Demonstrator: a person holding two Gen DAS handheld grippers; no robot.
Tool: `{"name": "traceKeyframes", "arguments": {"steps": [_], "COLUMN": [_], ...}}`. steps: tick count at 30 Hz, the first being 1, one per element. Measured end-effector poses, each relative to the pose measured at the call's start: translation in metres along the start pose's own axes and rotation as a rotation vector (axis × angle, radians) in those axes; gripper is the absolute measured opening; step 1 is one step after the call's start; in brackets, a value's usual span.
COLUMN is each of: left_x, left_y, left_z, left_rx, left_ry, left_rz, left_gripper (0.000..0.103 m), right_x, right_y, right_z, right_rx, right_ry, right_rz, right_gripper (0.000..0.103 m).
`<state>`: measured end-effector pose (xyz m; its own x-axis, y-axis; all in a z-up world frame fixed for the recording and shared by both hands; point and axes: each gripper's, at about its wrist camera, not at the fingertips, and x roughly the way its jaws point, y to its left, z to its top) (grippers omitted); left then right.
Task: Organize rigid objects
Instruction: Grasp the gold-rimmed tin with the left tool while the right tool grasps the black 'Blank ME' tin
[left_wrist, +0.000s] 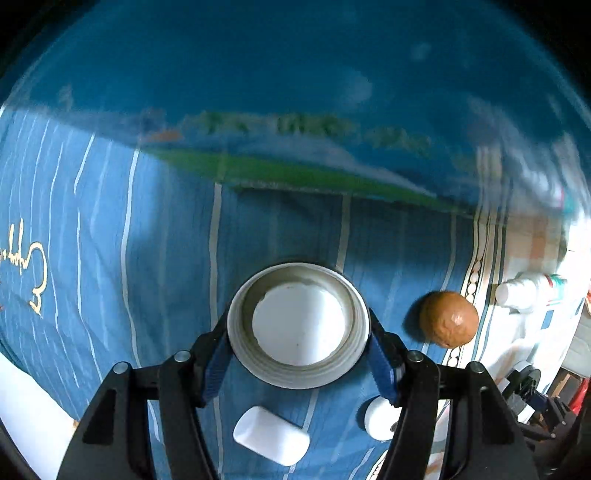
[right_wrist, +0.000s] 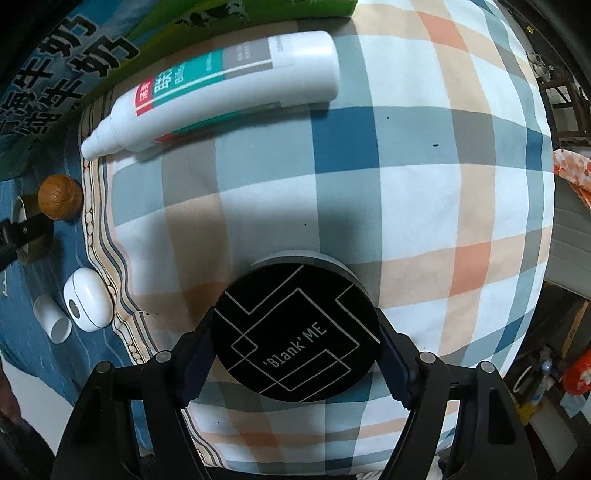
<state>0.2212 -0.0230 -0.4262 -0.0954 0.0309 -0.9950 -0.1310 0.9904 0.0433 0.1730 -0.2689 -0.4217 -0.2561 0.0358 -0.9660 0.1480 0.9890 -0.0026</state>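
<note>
A big blue box (left_wrist: 295, 74) with green print fills the top of the left wrist view. Below it lies a blue striped cloth (left_wrist: 147, 240). In the right wrist view a checked cloth (right_wrist: 406, 184) covers most of the frame.

A white bottle (right_wrist: 221, 88) lies on its side at the upper left of that view, on the checked cloth.

The right gripper (right_wrist: 295, 339) at the bottom middle is clamped on a round black case (right_wrist: 295, 332) with white lines on it. Both pads touch its sides.

The left gripper (left_wrist: 298, 332), at the bottom middle of its view, squeezes a round white jar (left_wrist: 298, 325), seen from above.

A brown ball (left_wrist: 448, 319) sits on the blue cloth, to the right of the jar. A small white oval case (right_wrist: 88, 299) rests at the lower left of the right wrist view. Just beside it lies a little white cap (right_wrist: 51, 319).
</note>
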Motion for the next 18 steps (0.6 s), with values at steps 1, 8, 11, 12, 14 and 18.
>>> {"name": "traceKeyframes", "arguments": {"steps": [1, 8, 11, 12, 14, 18], "left_x": [0.0, -0.007, -0.021, -0.024, -0.029, -0.027], "left_y": [0.0, 0.015, 0.021, 0.023, 0.026, 0.027], "left_z": [0.001, 0.014, -0.004, -0.007, -0.019, -0.042], "left_rx": [0.0, -0.005, -0.015, -0.016, -0.018, 0.003], "left_ry": [0.003, 0.014, -0.011, -0.015, -0.016, 0.005], "left_rz": [-0.005, -0.021, -0.033, -0.033, -0.049, -0.066], "left_gripper": [0.063, 0.063, 0.063, 0.063, 0.063, 0.063], "right_x": [0.0, -0.001, 0.005, 0.005, 0.008, 0.01], "right_y": [0.001, 0.013, 0.023, 0.023, 0.031, 0.042], "right_z": [-0.001, -0.007, -0.024, -0.027, -0.045, -0.065], "right_rx": [-0.007, -0.042, -0.055, -0.057, -0.065, -0.099], "right_ry": [0.002, -0.007, -0.008, -0.008, -0.004, 0.008], "right_rz": [-0.01, -0.024, -0.006, 0.0, 0.013, 0.023], "right_gripper": [0.081, 0.077, 0.077, 0.077, 0.077, 0.077]}}
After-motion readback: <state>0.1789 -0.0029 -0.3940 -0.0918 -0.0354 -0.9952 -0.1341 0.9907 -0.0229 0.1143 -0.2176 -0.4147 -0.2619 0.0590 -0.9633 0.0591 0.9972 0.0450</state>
